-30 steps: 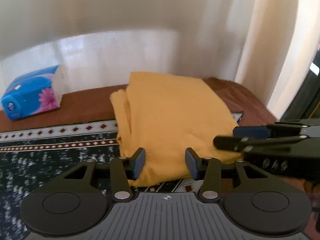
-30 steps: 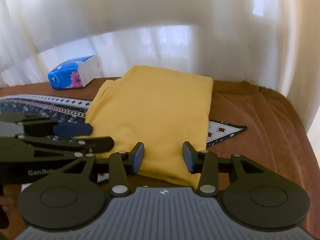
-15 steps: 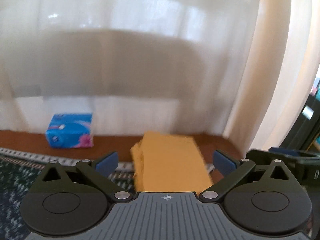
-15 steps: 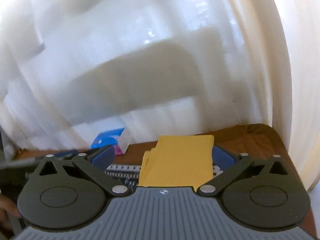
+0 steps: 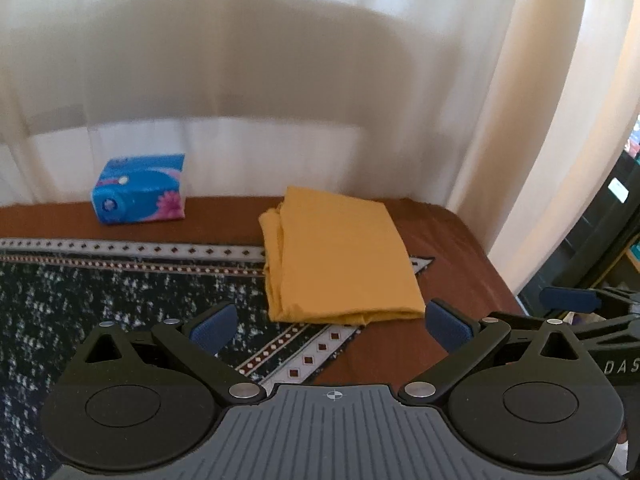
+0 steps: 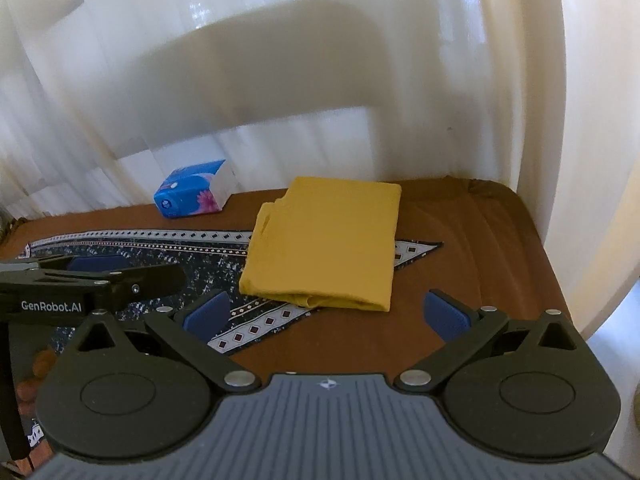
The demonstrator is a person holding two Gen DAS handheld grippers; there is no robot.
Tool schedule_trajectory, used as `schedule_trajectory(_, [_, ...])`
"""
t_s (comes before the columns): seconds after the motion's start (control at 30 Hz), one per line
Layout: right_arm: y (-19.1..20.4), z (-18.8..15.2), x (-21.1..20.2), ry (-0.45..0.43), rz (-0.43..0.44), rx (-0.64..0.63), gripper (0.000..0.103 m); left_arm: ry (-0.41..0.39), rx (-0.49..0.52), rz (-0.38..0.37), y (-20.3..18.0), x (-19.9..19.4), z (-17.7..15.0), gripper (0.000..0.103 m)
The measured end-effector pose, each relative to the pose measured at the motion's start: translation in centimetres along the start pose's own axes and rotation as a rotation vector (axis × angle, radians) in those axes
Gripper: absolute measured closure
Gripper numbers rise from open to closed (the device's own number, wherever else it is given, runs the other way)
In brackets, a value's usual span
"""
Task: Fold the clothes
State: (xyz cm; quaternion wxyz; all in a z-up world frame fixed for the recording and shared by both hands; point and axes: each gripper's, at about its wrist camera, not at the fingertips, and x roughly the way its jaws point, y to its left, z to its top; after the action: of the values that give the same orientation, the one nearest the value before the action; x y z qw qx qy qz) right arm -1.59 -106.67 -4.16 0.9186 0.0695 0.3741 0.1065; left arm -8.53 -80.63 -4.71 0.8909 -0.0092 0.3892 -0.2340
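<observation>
A yellow garment (image 5: 340, 252) lies folded into a neat rectangle on the brown table, partly over a dark patterned cloth; it also shows in the right wrist view (image 6: 326, 244). My left gripper (image 5: 332, 326) hovers just short of its near edge, jaws wide open and empty. My right gripper (image 6: 326, 316) is likewise open and empty, held back from the garment's near edge. The left gripper (image 6: 92, 276) appears at the left of the right wrist view. Part of the right gripper (image 5: 576, 304) shows at the right edge of the left wrist view.
A blue tissue pack (image 5: 140, 189) stands at the back of the table, left of the garment. The dark patterned cloth (image 5: 100, 292) covers the left of the brown table (image 5: 452, 252). White curtains (image 5: 280, 80) hang behind. The table edge drops off at the right.
Both grippers let go of the garment, opened wide and pulled back and up from it. The garment now lies free and folded on the table.
</observation>
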Motion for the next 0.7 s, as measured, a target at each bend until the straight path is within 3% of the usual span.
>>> schedule_trajectory(0.23, [-0.3, -0.1, 1.0, 0.035, -0.011, -0.041, 0.0, 0.034, 0.027, 0.072, -0.7, 1.6, -0.1, 0.0])
schedule_trajectory(0.7, [-0.9, -0.8, 2.5, 0.088, -0.027, -0.066, 0.0, 0.054, 0.044, 0.07, -1.3, 3.3, -0.2, 0.0])
